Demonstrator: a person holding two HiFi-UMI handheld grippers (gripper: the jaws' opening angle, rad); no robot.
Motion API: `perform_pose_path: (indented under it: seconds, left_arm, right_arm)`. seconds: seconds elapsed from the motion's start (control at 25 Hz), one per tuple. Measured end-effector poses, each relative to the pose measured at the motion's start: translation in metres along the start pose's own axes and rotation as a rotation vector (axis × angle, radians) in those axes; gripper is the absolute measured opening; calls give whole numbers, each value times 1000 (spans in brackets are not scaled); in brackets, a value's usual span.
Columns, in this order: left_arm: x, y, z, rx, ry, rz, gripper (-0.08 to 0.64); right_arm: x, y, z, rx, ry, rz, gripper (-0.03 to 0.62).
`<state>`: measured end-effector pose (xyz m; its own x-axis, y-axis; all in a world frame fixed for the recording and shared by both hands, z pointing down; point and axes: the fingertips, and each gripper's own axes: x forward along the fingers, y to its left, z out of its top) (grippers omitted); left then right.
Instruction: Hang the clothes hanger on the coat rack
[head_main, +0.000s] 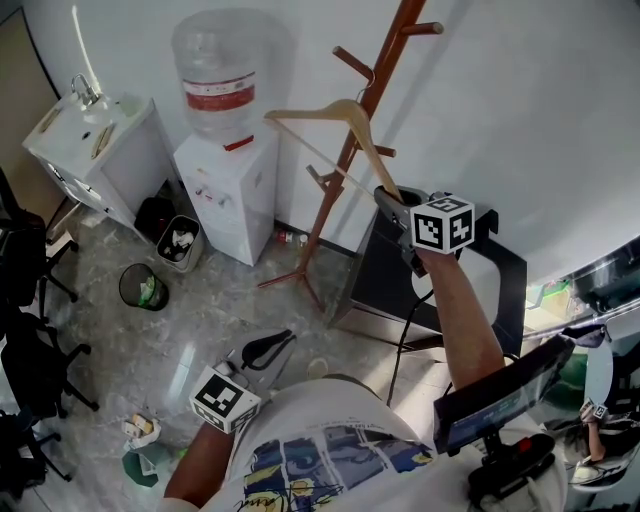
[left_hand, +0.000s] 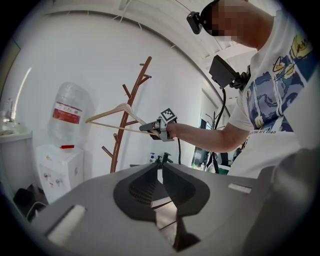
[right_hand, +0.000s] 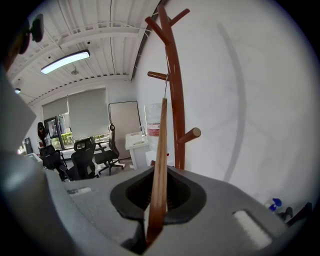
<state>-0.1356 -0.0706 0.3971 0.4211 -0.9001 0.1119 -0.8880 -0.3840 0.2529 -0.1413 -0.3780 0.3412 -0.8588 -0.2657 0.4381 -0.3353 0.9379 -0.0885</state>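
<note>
A wooden clothes hanger (head_main: 335, 125) with a thin metal hook is held out at its right end by my right gripper (head_main: 387, 197), shut on it beside the brown wooden coat rack (head_main: 352, 150). In the right gripper view the hanger (right_hand: 161, 160) runs up between the jaws of that gripper (right_hand: 161, 172), its hook wire close to the rack's trunk (right_hand: 175, 100) near a peg. My left gripper (head_main: 272, 348) hangs low over the floor, shut and holding nothing. From the left gripper (left_hand: 161, 167) I see the hanger (left_hand: 112, 112), the rack (left_hand: 127, 115) and the right gripper (left_hand: 150, 127).
A white water dispenser (head_main: 232, 195) with a large bottle stands left of the rack. A sink counter (head_main: 95, 140), two waste bins (head_main: 143, 286) and office chairs (head_main: 25, 300) are further left. A black cabinet (head_main: 385, 275) sits right of the rack's feet.
</note>
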Motion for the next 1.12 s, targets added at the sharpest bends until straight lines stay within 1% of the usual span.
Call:
perform_pose_path:
  seconds: [0.4,0.72,0.96,1.12]
  left_arm:
    - [-12,4,-5,-5,14,2,35]
    - [-25,1,-4,-4,22,0,35]
    - [-36,-3,-11,0,32,-10,35]
    - [-43,-9,-12,6,41,-23,35]
  right_arm:
    - [8,-13,-6,34,-56,-54,25]
    - [5,-13,-9,-3,-118,-109,31]
    - [-6,-15,-15,-11,-186,-146,80]
    - [-16,-14,-21,-25,-204,-183,121]
